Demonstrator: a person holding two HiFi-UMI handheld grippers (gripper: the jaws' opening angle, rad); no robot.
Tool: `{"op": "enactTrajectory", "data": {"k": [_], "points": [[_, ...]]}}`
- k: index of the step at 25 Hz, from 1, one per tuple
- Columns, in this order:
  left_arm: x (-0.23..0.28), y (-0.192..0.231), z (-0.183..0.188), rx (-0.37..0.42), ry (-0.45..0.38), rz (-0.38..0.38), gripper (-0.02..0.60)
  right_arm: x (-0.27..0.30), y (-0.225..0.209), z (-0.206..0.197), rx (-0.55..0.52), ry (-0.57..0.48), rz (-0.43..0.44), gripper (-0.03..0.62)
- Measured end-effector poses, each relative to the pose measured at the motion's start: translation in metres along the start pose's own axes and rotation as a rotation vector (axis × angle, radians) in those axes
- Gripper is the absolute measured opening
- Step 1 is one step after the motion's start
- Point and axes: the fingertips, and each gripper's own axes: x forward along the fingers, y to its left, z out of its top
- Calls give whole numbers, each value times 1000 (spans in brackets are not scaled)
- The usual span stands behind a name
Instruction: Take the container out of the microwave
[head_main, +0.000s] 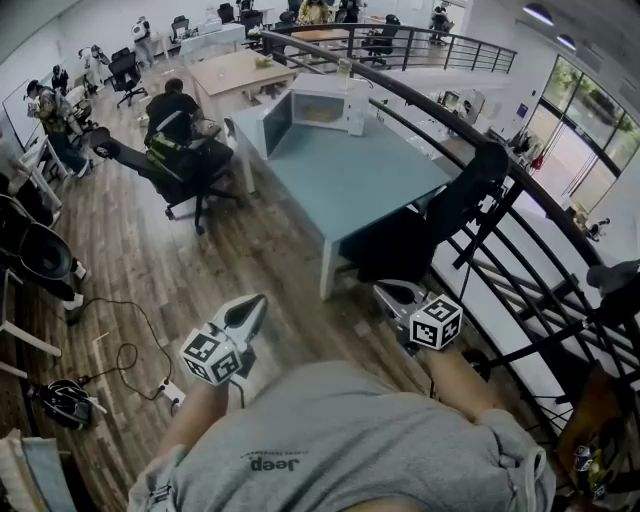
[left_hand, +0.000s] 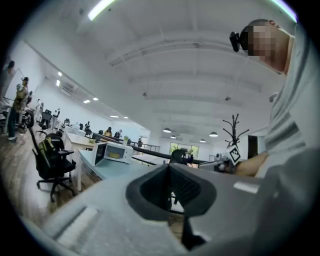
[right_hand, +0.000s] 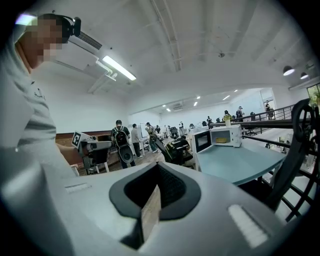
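Observation:
A white microwave (head_main: 322, 104) stands with its door open at the far end of a blue-grey table (head_main: 350, 185). Inside it lies a small yellow container (head_main: 322, 116), also seen in the left gripper view (left_hand: 115, 155) and the right gripper view (right_hand: 220, 140). Both grippers are held close to the person's body, far from the table. My left gripper (head_main: 248, 312) points forward over the wooden floor, jaws pressed together on nothing (left_hand: 169, 168). My right gripper (head_main: 392, 296) sits near a black chair, its jaws likewise together and empty (right_hand: 159, 169).
A black office chair (head_main: 425, 235) stands at the table's near corner, between me and the microwave. A dark metal railing (head_main: 520, 205) runs along the right. A person sits in a chair (head_main: 178, 125) left of the table. Cables (head_main: 120, 352) lie on the floor at left.

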Motion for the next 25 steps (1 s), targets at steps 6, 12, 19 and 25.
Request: {"op": "enactTrajectory", "data": {"k": [6, 12, 19, 25], "points": [[11, 1, -1, 4, 8, -2, 23, 1, -12, 0, 8, -2, -2, 5], [37, -3, 1, 6, 6, 6, 23, -5, -36, 9, 1, -14, 5, 6], [89, -23, -4, 8, -3, 27, 23, -25, -84, 13, -9, -12, 35, 6], [133, -44, -6, 13, -5, 42, 23, -49, -122, 20, -28, -13, 60, 6]]}}
